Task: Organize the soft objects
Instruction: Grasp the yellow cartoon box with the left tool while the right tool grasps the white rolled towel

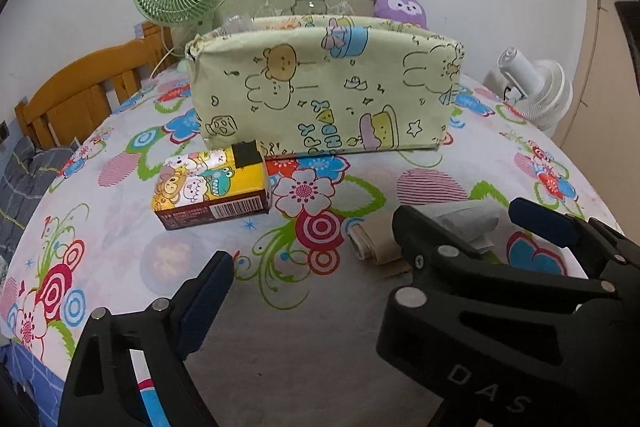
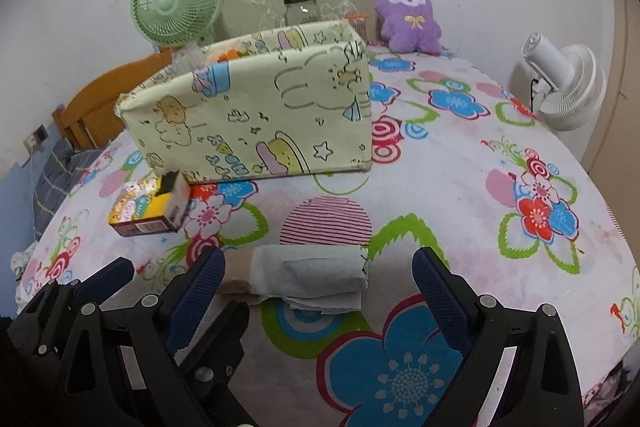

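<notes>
Two soft things still lie loose on our bedsheet (image 2: 460, 195): a grey folded cloth (image 2: 308, 273) with a beige one (image 1: 376, 241) touching it, just ahead of us. Our right gripper (image 2: 320, 291) stands wide open around the grey cloth, gripping nothing; our left gripper (image 1: 320, 259) is open and empty beside it. Beyond, the box (image 2: 256, 115) already holds some items, the tissue pack (image 1: 212, 187) sits in front of it, and a plush (image 2: 410, 17) waits behind it. We judge most sorting remains.

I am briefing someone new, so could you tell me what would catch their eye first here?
Probably the pale green cartoon-print box in the middle of the flowery bedsheet. Then the grey tissue roll lying between the open right gripper's fingers, and the purple plush toy against the back wall.
</notes>
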Motion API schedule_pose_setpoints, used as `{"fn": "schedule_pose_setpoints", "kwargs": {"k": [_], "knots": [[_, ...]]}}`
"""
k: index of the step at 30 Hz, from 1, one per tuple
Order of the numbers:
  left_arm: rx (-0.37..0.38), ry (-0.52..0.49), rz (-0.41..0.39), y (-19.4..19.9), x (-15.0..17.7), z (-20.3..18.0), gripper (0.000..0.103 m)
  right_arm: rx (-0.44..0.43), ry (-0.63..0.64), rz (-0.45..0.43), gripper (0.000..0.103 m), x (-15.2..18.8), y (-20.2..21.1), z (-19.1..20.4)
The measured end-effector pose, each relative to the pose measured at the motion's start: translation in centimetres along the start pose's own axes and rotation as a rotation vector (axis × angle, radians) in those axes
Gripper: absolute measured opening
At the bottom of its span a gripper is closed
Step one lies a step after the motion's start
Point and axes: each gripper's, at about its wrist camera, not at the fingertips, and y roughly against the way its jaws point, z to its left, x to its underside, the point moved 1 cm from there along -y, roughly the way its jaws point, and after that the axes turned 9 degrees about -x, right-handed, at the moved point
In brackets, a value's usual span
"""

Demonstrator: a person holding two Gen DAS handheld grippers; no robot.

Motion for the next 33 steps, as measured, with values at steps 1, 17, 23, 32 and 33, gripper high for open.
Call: {"fn": "schedule_pose_setpoints", "kwargs": {"k": [1,17,23,32,33], "knots": [[-0.001,0.000,0.004,-0.1,0.0,0.0,0.091,0.003,0.000,0.016,0.096,0.0,-0.3,0.0],[0.017,-0.005,0.016,-0.8,-0.3,0.1,0.092,0.012,0.037,0.041,0.058,-0.4,-1.3,0.9],[0.019,0.006,0.025,-0.9,-0.8,0.5,0.092,-0.004,0.021,0.042,0.054,-0.7,-1.4,1.1],[-0.030,0.049,-0.028,-0.2,-2.8,2.4,0.092,-0.017,0.035,-0.017,0.053,-2.9,-1.3,2.8],[-0.038,0.052,-0.030,-0.2,-2.9,2.6,0.092,-0.018,0.031,-0.019,0.053,-3.1,-1.4,2.8]]}}
